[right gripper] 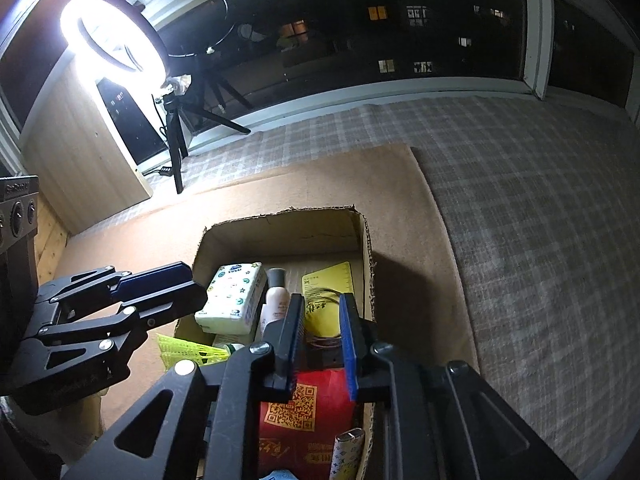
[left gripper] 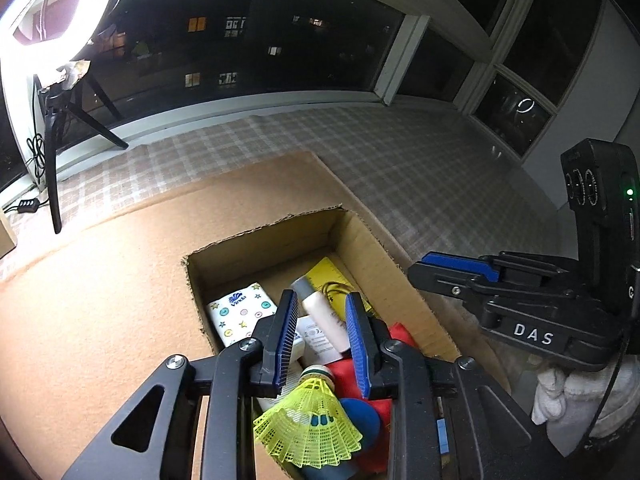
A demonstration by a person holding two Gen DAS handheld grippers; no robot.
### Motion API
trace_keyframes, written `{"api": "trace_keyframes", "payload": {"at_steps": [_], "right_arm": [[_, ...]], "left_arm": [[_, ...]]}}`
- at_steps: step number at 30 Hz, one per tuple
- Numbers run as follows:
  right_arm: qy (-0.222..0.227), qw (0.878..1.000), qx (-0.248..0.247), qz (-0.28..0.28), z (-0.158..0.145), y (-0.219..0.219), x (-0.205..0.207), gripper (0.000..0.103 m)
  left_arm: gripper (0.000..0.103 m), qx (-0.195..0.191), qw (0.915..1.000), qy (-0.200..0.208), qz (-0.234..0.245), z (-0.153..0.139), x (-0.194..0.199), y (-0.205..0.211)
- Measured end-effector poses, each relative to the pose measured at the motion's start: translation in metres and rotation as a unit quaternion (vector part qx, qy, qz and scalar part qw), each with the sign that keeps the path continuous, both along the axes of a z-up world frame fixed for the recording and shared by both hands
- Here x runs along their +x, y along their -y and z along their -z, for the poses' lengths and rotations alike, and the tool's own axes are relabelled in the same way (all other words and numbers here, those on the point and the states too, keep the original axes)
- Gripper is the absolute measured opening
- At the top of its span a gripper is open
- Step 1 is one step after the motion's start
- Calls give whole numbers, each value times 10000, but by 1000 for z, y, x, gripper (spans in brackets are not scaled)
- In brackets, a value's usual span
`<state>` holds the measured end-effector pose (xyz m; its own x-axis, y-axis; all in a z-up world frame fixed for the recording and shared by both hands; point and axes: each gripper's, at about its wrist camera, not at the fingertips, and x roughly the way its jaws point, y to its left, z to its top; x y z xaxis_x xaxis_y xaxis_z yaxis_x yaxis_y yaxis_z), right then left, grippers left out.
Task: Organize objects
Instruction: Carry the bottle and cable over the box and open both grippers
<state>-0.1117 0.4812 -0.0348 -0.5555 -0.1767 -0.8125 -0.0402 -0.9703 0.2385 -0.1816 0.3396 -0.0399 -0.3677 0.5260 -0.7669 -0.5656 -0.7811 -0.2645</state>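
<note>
An open cardboard box point(left gripper: 360, 240) point(right gripper: 362, 240) sits on a tan mat and holds a tissue pack point(left gripper: 240, 312) point(right gripper: 234, 296), a white bottle point(left gripper: 324, 320) point(right gripper: 276, 296), a yellow card point(left gripper: 332, 276) point(right gripper: 328, 280), a red packet point(right gripper: 304, 412), a blue ball point(left gripper: 360, 420) and a yellow shuttlecock point(left gripper: 308, 424) point(right gripper: 184, 352). My left gripper point(left gripper: 322, 312) is open and empty above the box. My right gripper point(right gripper: 320, 316) is open and empty over the box's right side; it also shows in the left wrist view point(left gripper: 452, 276).
A tan mat point(left gripper: 100, 300) point(right gripper: 400, 200) lies on a checked cloth point(left gripper: 400, 168) point(right gripper: 540, 220). A ring light on a tripod point(left gripper: 52, 128) point(right gripper: 116, 36) stands at the far left by the dark window. A wooden panel point(right gripper: 80, 152) leans at left.
</note>
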Motion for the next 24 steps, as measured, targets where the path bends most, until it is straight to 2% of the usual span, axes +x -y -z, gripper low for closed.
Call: {"api": "trace_keyframes", "payload": {"at_steps": [12, 16, 18, 24], "right_arm": [[-28, 10000, -2, 68, -11, 26, 17, 33], [-13, 10000, 37, 78, -12, 44, 28, 40], [-11, 9999, 107, 83, -13, 57, 34, 50], [-117, 9998, 117, 82, -22, 93, 52, 51]], "left_arm": [[32, -92, 9999, -72, -103, -10, 12, 35], [41, -133, 9997, -96, -174, -14, 22, 57], [43, -158, 9996, -147, -207, -17, 29, 70], [58, -209, 9989, -227, -342, -29, 49, 114]]}}
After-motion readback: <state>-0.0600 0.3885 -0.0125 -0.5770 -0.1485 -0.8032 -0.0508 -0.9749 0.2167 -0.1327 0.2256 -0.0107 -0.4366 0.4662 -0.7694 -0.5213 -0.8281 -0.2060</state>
